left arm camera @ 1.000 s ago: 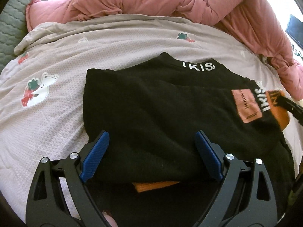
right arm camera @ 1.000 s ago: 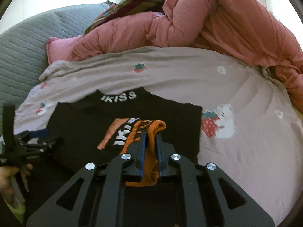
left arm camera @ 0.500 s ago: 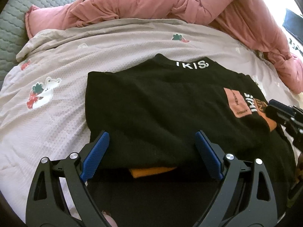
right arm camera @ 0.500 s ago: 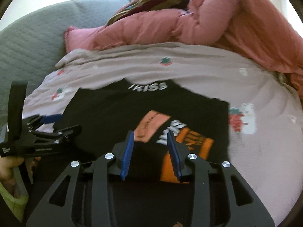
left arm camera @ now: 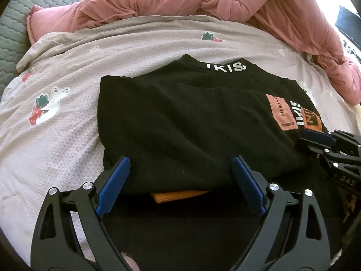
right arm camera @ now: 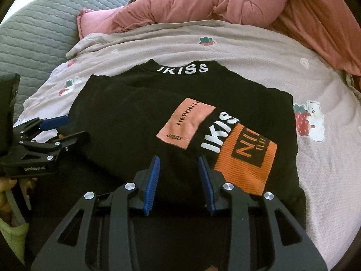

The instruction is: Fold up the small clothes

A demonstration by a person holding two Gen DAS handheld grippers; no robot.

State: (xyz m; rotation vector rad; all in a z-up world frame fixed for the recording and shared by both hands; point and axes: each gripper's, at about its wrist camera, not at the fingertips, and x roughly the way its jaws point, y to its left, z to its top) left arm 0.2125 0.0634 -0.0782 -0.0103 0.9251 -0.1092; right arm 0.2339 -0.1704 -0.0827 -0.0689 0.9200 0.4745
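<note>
From my left wrist cam, the left hand-held gripper (left arm camera: 180,176) is spread wide and holding nothing, with the black sweater (left arm camera: 180,122) lying folded on the bed sheet (left arm camera: 67,158) right ahead of its tips. On the right wrist cam, my right hand-held gripper (right arm camera: 179,174) is partly parted and gripping nothing, the sweater's orange cuff (right arm camera: 246,158) just right of it.

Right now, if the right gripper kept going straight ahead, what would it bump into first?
Most likely the black sweater. The right gripper points down at it with open jaws, and black fabric fills the gap between its fingers. The orange cuff lies just beside that line.
</note>
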